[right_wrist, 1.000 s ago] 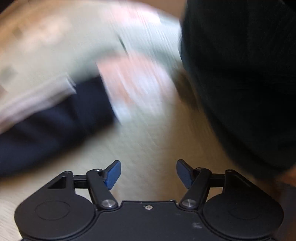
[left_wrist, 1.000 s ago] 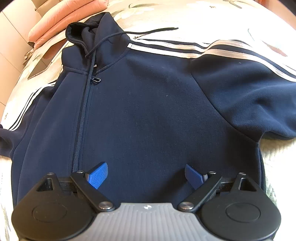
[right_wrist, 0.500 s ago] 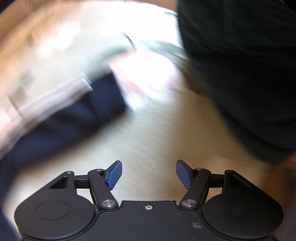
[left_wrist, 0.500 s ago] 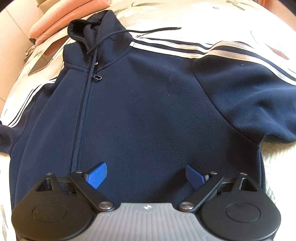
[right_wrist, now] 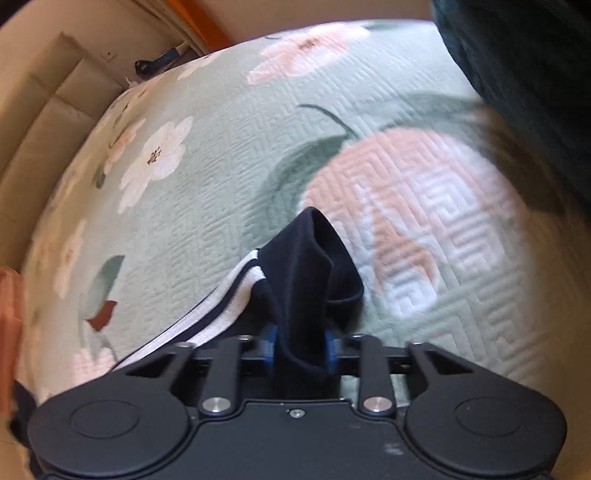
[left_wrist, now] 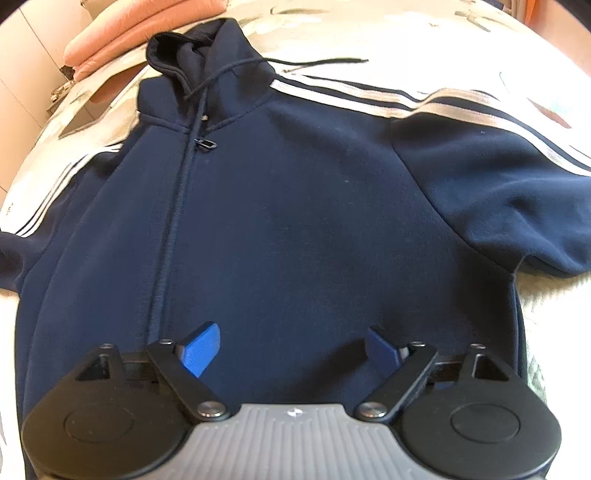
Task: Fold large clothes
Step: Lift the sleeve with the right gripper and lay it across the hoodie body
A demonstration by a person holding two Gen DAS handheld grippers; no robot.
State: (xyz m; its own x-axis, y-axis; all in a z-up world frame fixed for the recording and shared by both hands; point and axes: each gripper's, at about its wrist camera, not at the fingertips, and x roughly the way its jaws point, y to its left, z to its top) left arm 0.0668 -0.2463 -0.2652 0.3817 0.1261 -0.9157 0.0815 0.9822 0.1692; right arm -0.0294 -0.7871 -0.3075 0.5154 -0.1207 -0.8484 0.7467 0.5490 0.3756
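A navy zip hoodie with white sleeve stripes lies face up and spread flat on a floral quilted bedspread. Its hood points to the far side and both sleeves stretch out sideways. My left gripper is open and empty, hovering over the hoodie's lower front, just right of the zipper. My right gripper is shut on the cuff end of the hoodie's striped sleeve, which bunches up between the blue pads and rises ahead of them.
Folded peach bedding lies beyond the hood at the far left. A dark green cloth mass fills the right wrist view's upper right. A padded beige headboard or wall borders the bed on the left.
My right gripper was open over the bedspread near the sleeve; now it has shut on the sleeve cuff. My left gripper has stayed open and edged slightly forward over the hoodie.
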